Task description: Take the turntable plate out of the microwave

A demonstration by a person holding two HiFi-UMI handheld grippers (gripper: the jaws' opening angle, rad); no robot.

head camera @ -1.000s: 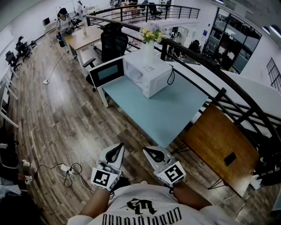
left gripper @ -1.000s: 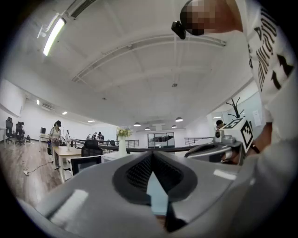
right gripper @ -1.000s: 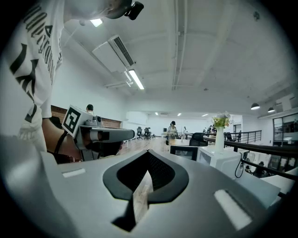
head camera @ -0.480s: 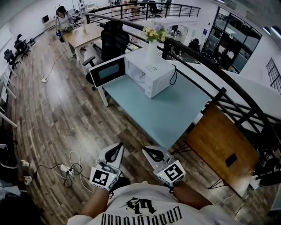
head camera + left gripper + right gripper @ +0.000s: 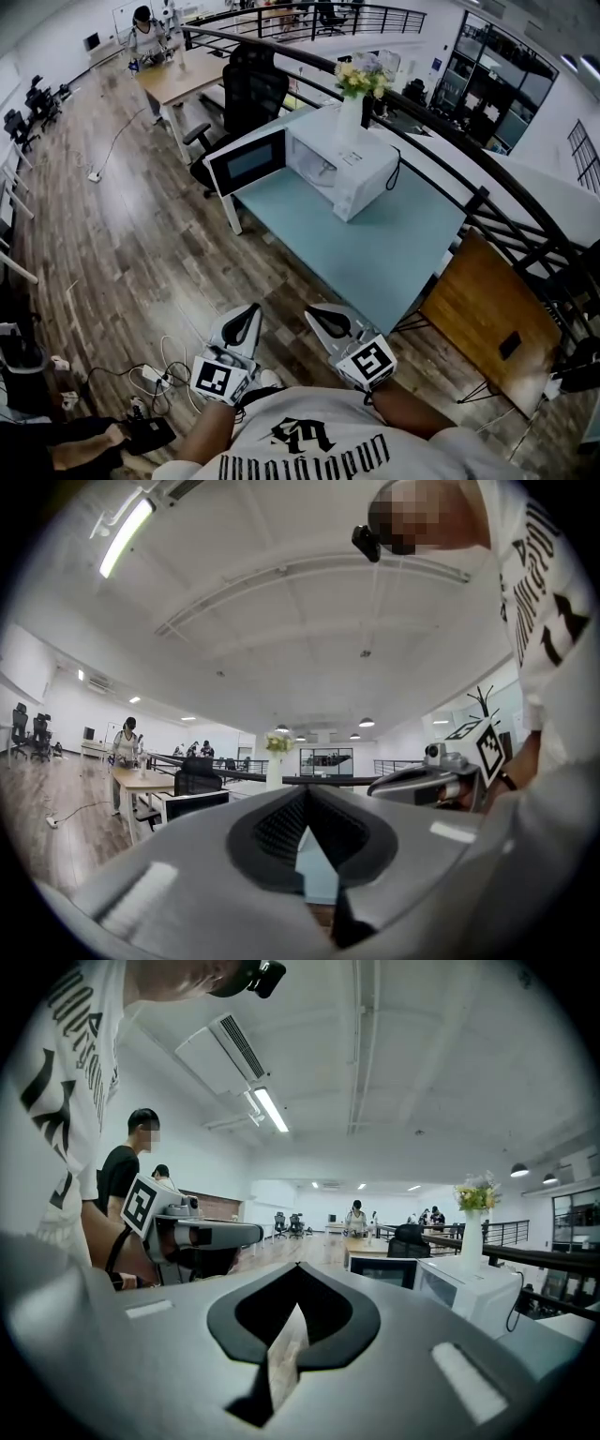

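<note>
The white microwave point(image 5: 349, 171) stands on a light-blue table point(image 5: 380, 248), its door point(image 5: 248, 161) swung open to the left. The cavity faces me, but I cannot make out the turntable plate inside. In the right gripper view the microwave point(image 5: 473, 1295) and its door point(image 5: 380, 1270) sit ahead at the right. My left gripper point(image 5: 247, 313) and right gripper point(image 5: 320, 315) are held side by side close to my body, well short of the table. Both are shut and empty. The left gripper's point(image 5: 307, 790) jaws meet in its own view, as do the right gripper's point(image 5: 298, 1268).
A white vase of flowers point(image 5: 352, 101) stands behind the microwave. A black office chair point(image 5: 253, 92) is left of the table, and a wooden desk point(image 5: 483, 323) and dark railing point(image 5: 473, 199) are at the right. Cables with a power strip point(image 5: 155, 377) lie on the wood floor at my left.
The table and microwave have grown larger in the head view and shifted right and down as I moved closer. Both grippers stay shut in front of my body.
</note>
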